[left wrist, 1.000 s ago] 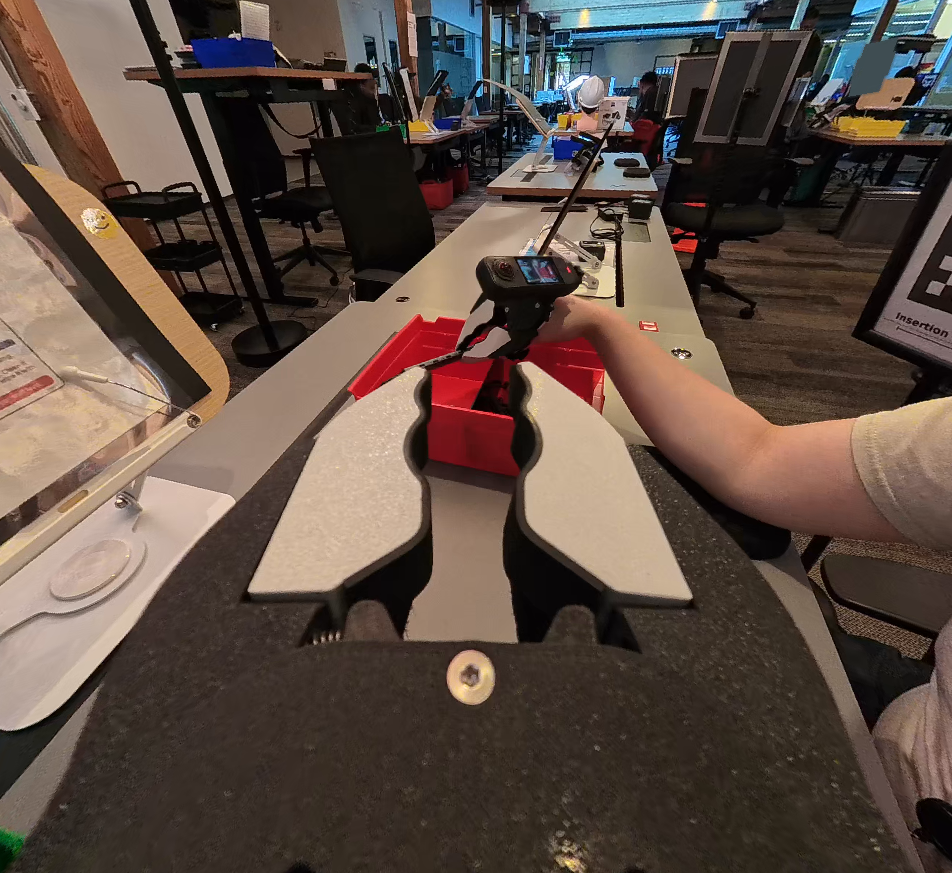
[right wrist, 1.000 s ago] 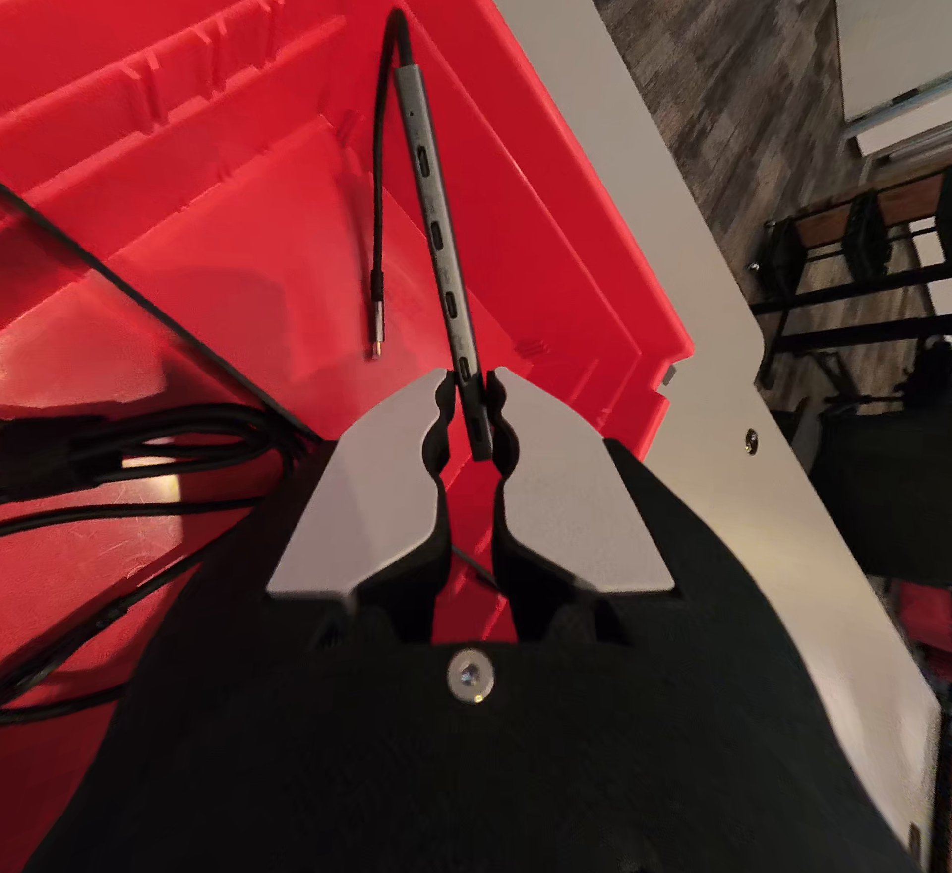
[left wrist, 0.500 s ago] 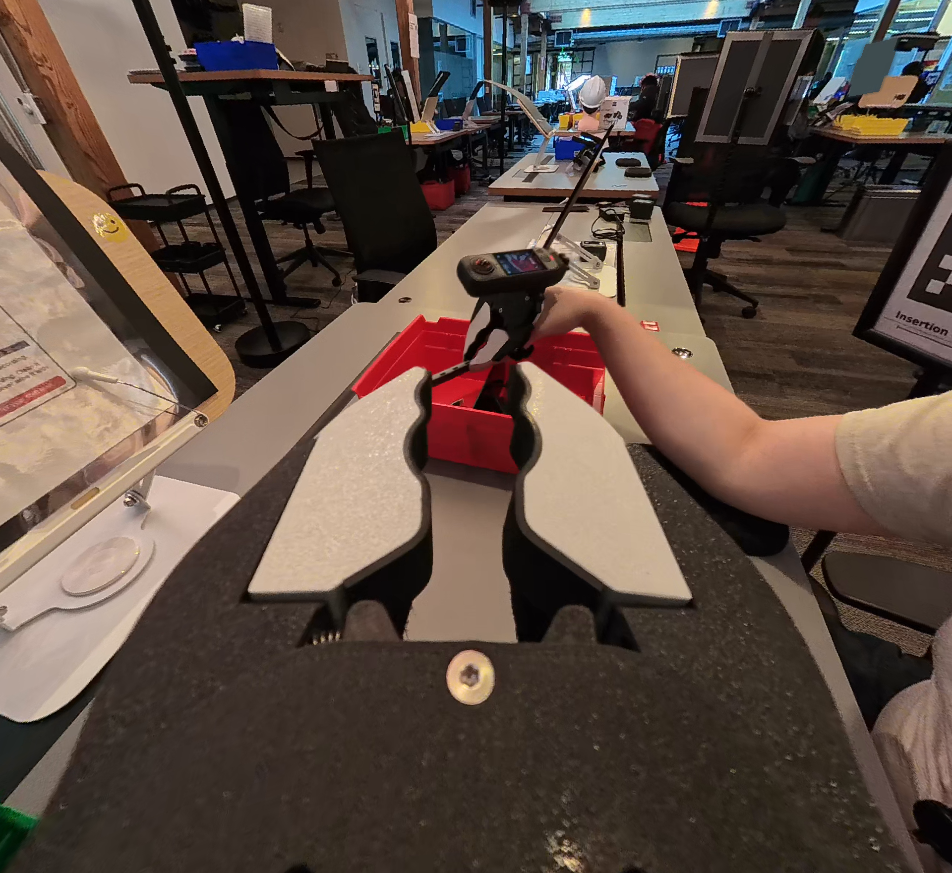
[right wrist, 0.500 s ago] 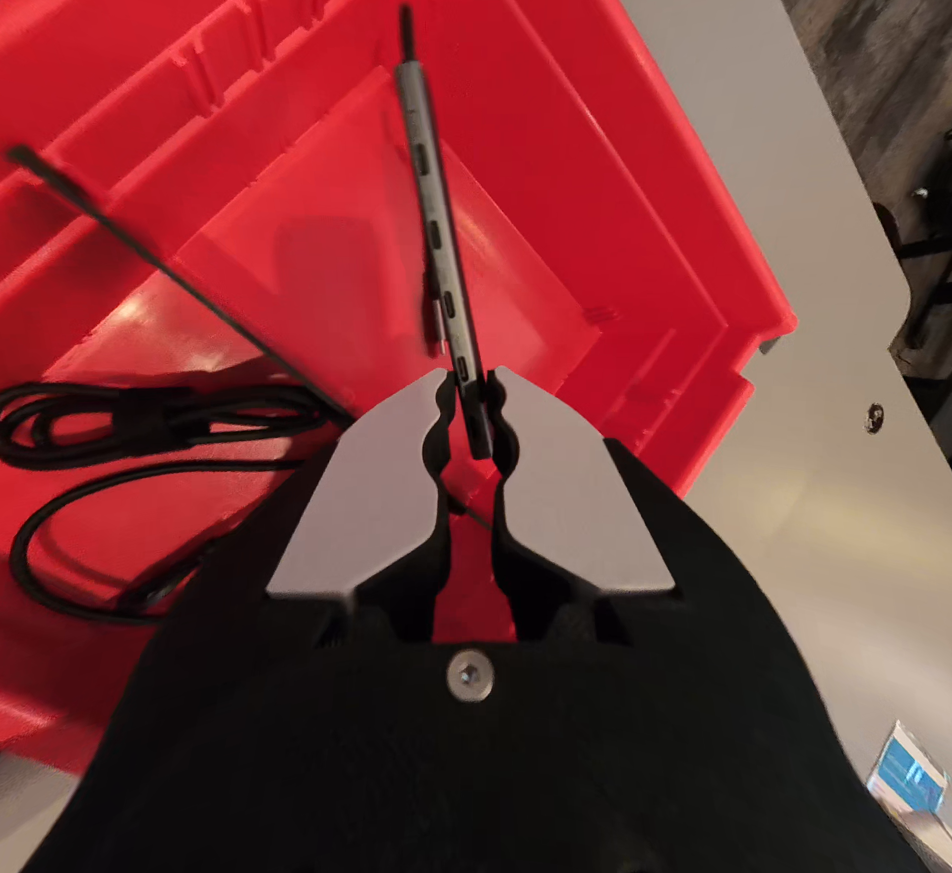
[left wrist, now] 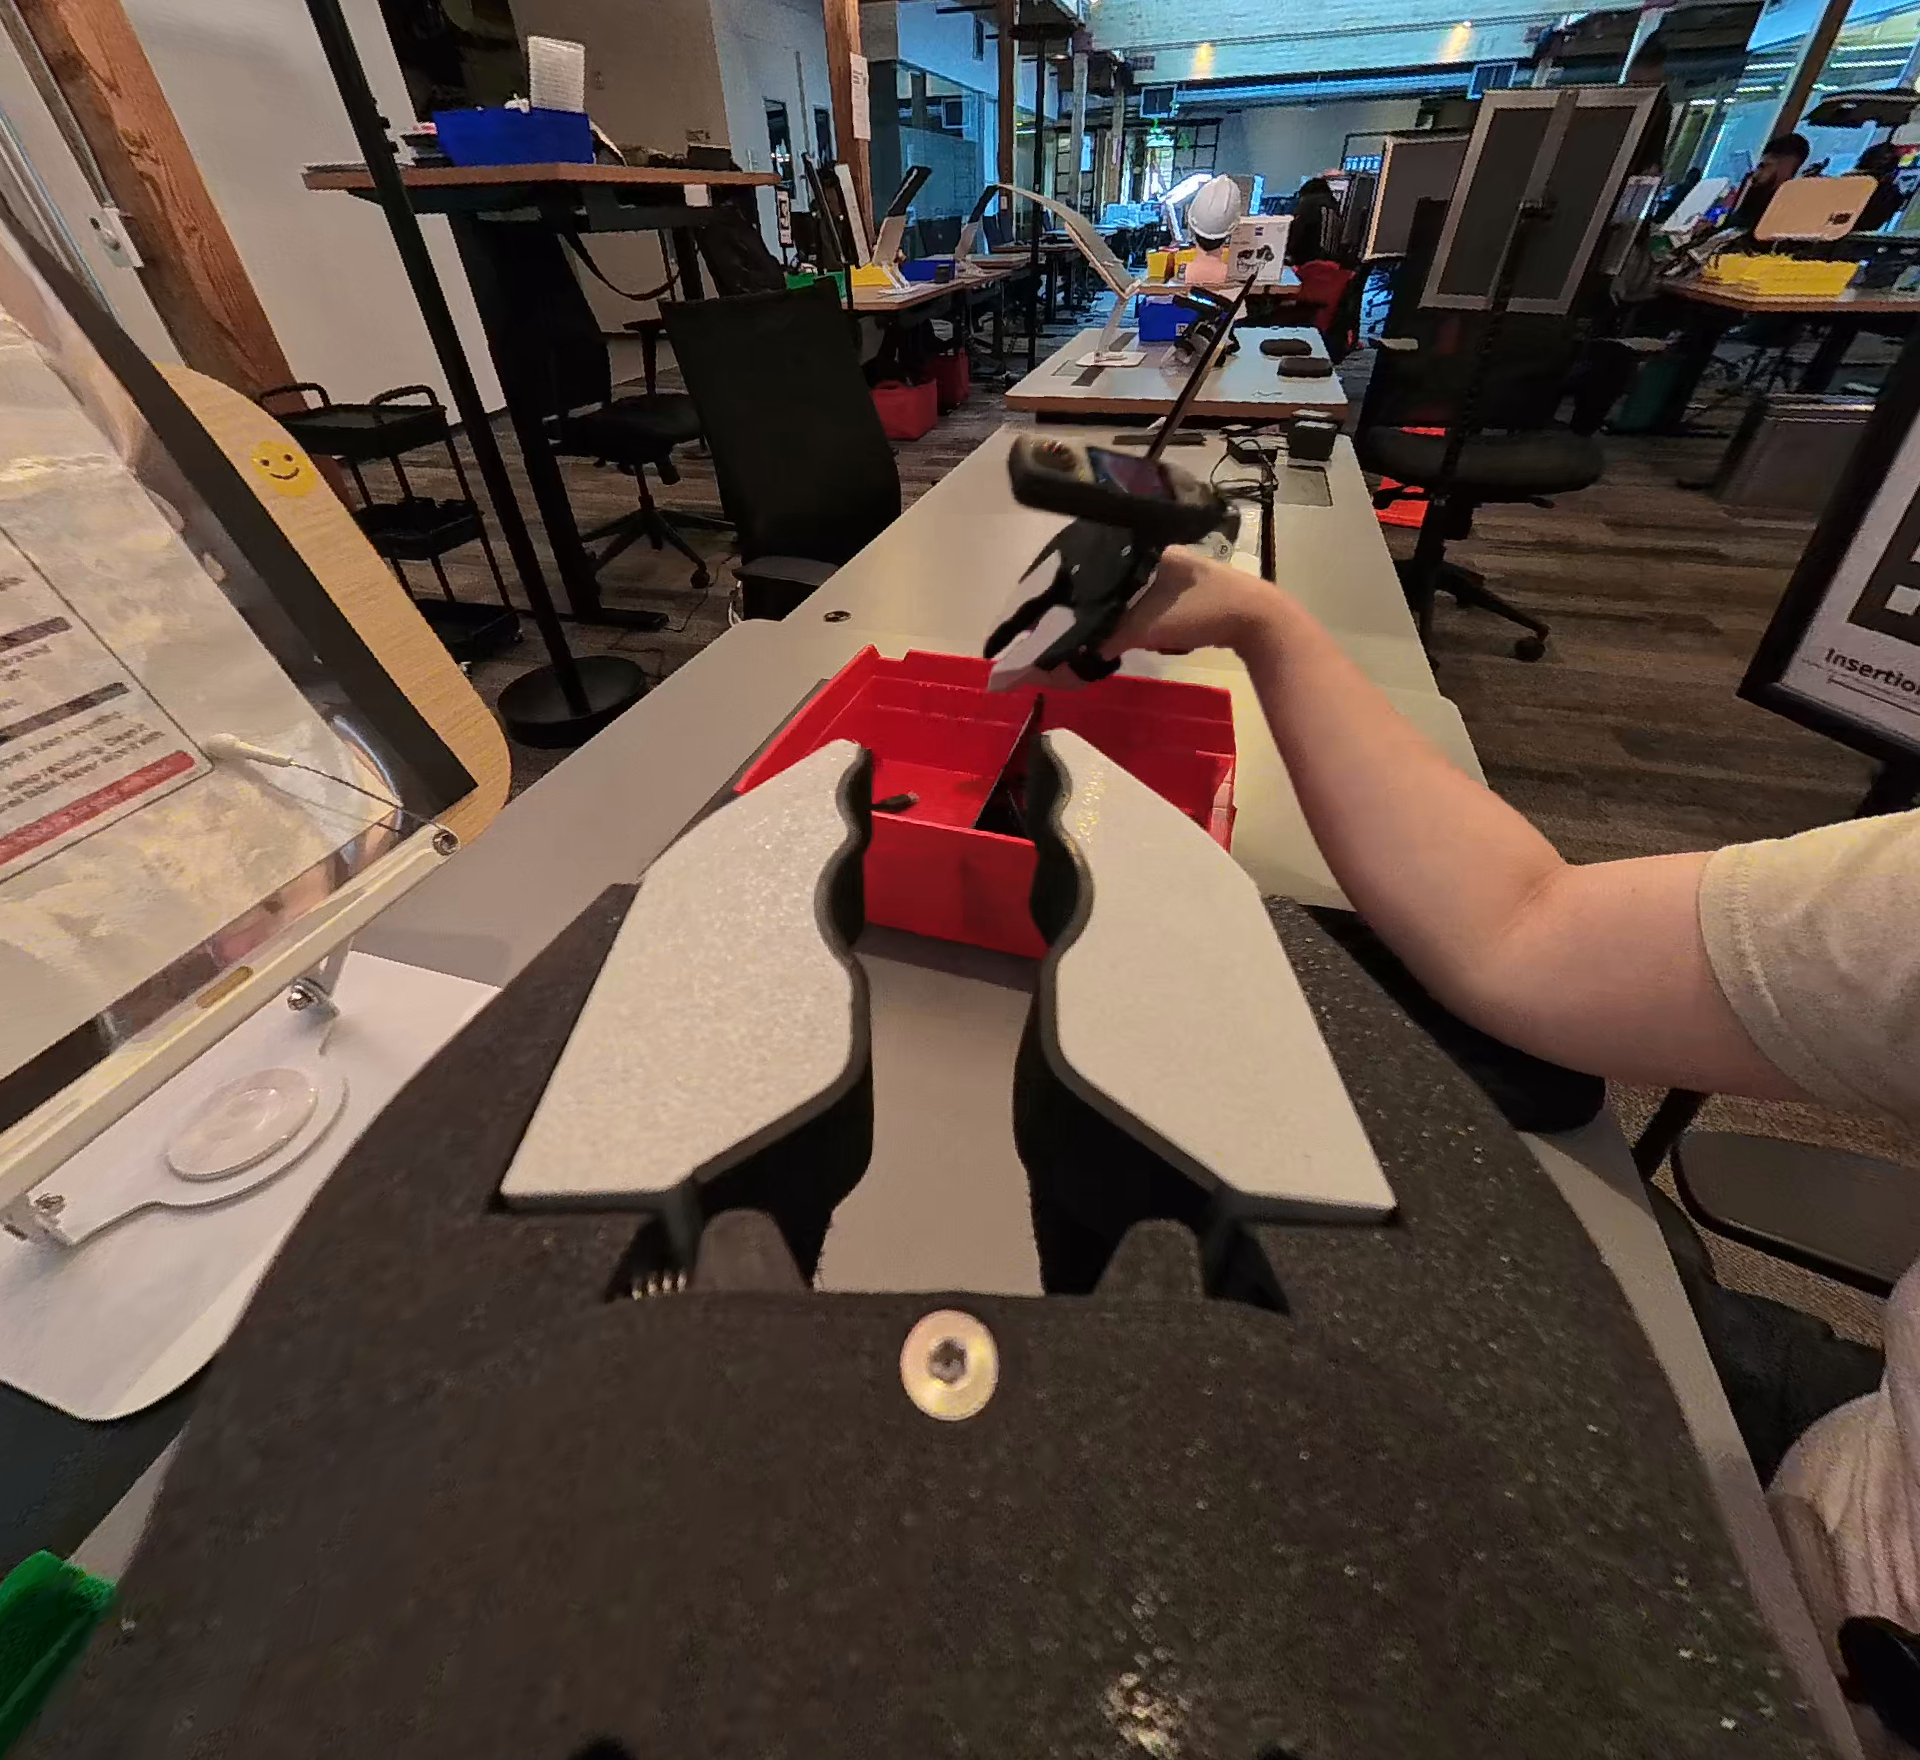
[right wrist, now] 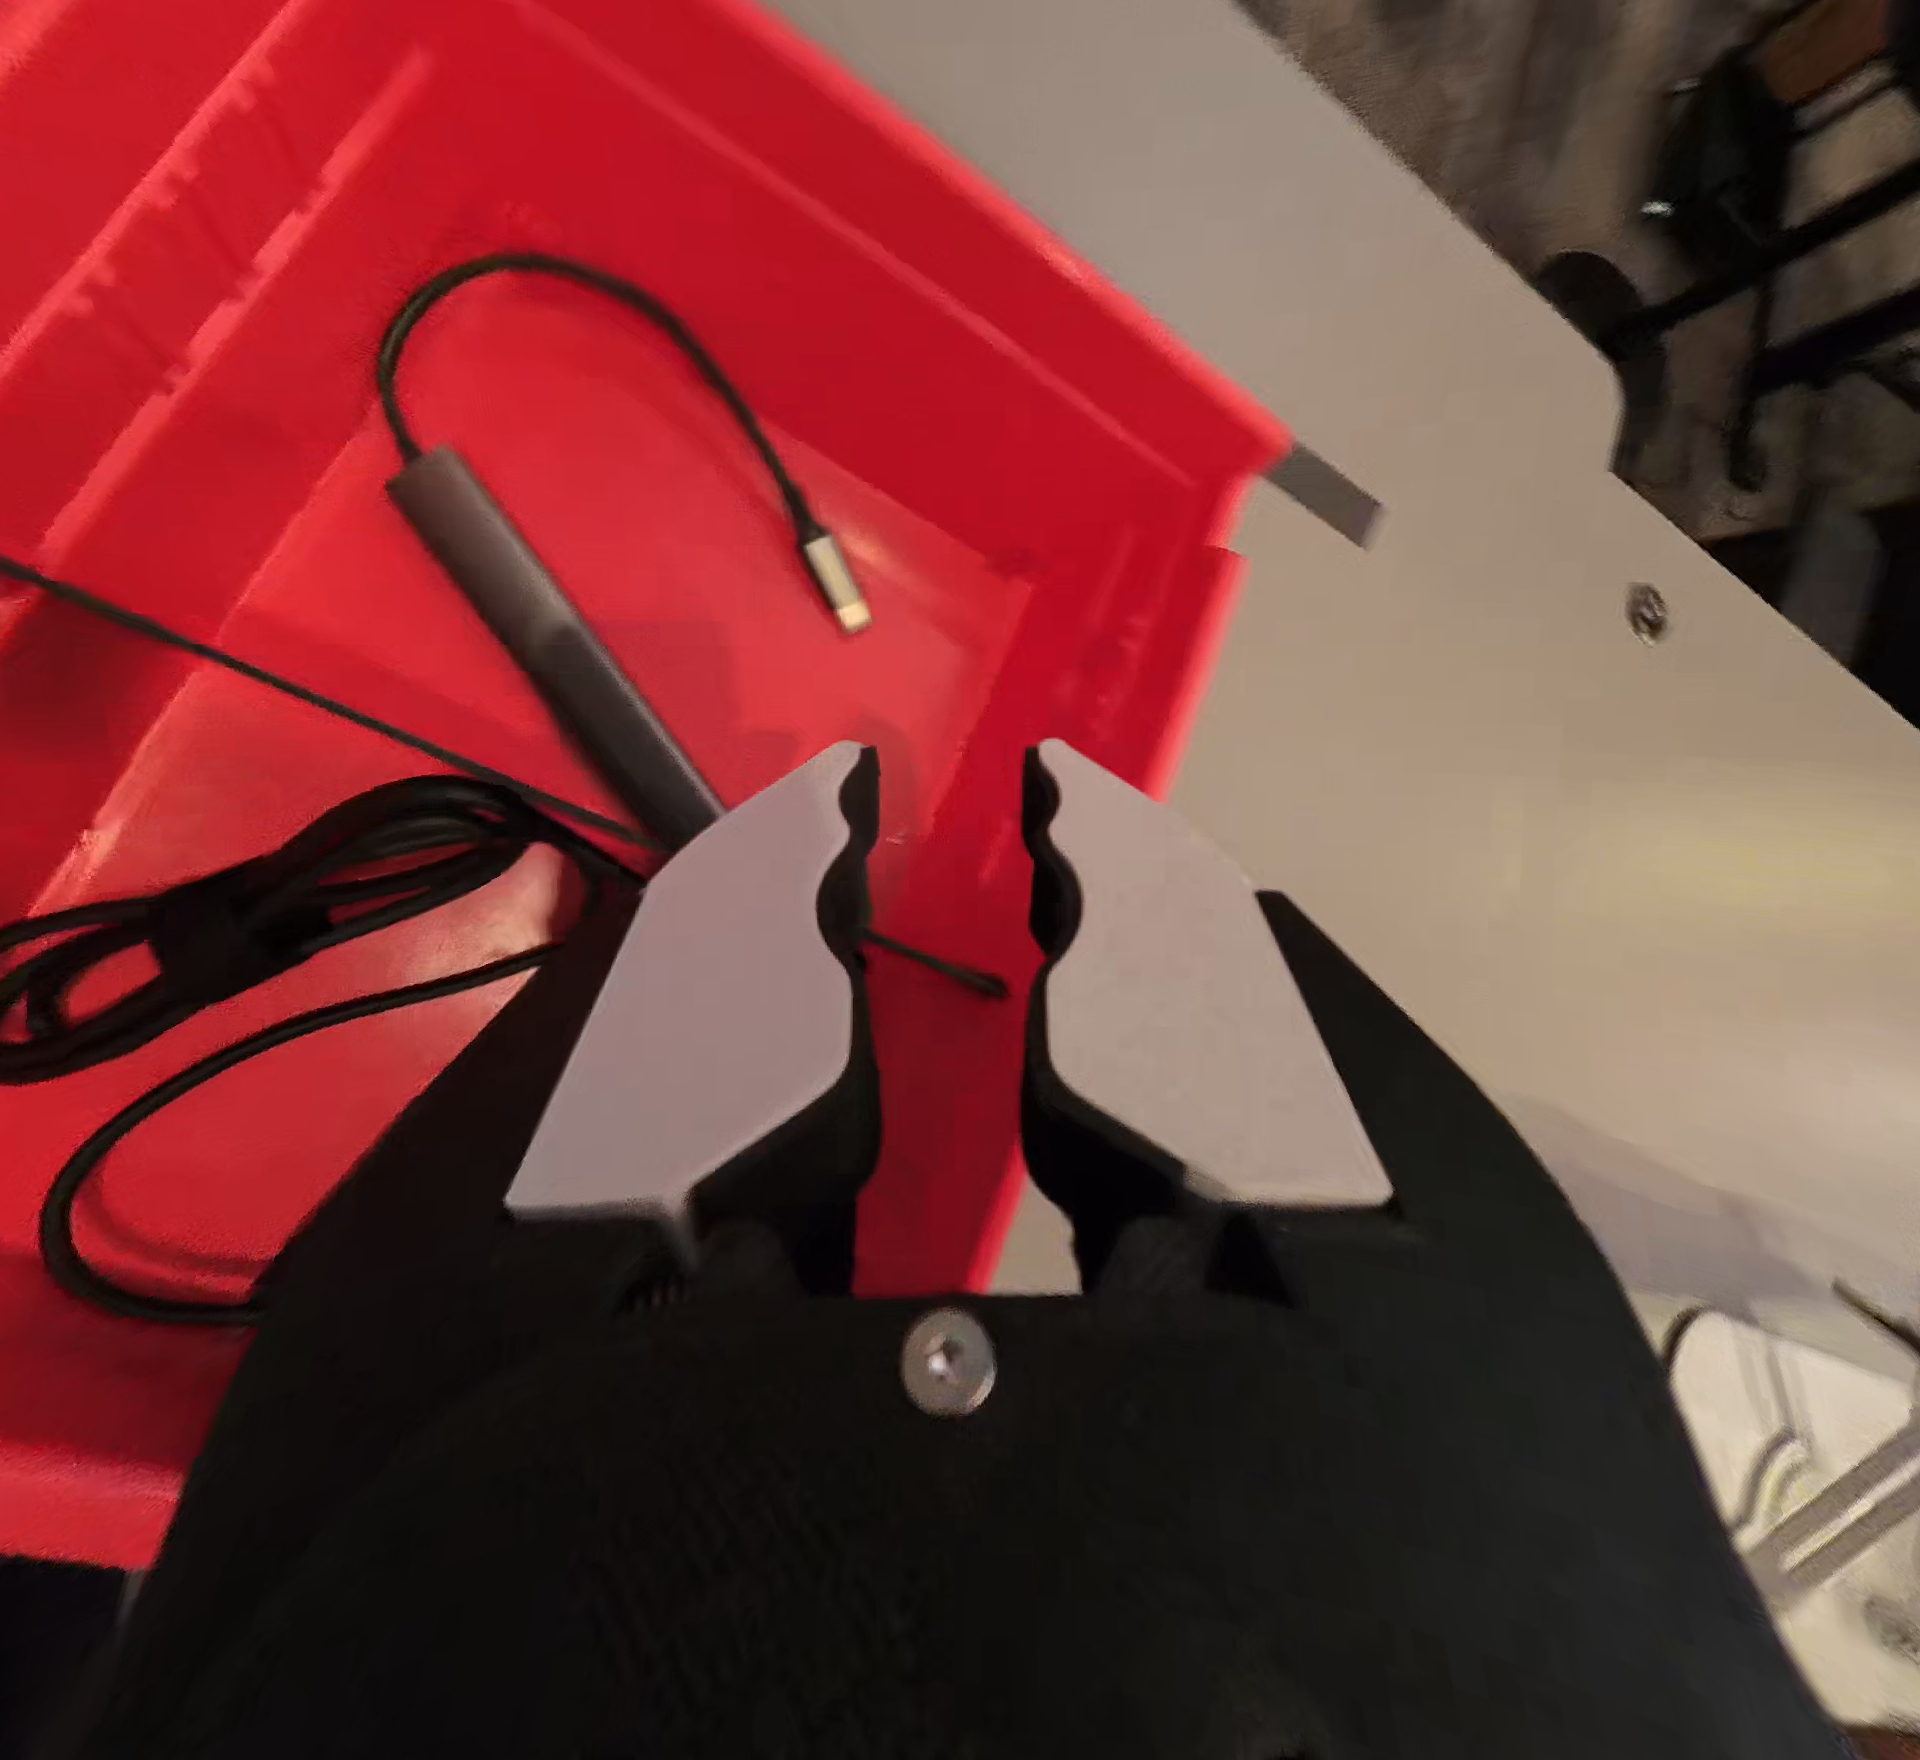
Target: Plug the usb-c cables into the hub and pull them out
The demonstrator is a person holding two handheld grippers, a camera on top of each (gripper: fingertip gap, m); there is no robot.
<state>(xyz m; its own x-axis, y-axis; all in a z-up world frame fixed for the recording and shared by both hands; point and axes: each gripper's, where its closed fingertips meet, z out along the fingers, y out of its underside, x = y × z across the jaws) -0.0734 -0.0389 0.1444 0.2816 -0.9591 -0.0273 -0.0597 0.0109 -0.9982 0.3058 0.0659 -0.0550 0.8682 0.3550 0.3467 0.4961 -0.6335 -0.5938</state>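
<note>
A slim grey USB-C hub [right wrist: 540, 609] lies in the right compartment of a red bin [right wrist: 935, 183], and its short black lead curls round to a metal plug [right wrist: 836, 583]. Bundled black USB-C cables [right wrist: 208, 921] lie in the neighbouring compartment, past a thin black divider. My right gripper [right wrist: 951, 760] is open and empty, above the bin and just right of the hub's near end. In the left wrist view it hangs over the bin [left wrist: 966, 858] as the right gripper [left wrist: 1013, 666]. My left gripper [left wrist: 951, 754] is open and empty, over the table short of the bin.
The bin sits on a long grey table [left wrist: 644, 796]. A clear acrylic sign stand [left wrist: 156, 775] is at the left and a framed board [left wrist: 1870, 588] at the right. A person's arm [left wrist: 1403, 858] reaches in from the right. Office chairs and desks lie beyond. Tip to tip, the grippers are about 45 cm apart. It is some 12 cm from my right tips to the slim grey USB-C hub [right wrist: 540, 609].
My right gripper was shut on the hub and has opened. The hub now lies in the bin, and the gripper has lifted and tilted away. The left gripper has barely moved.
</note>
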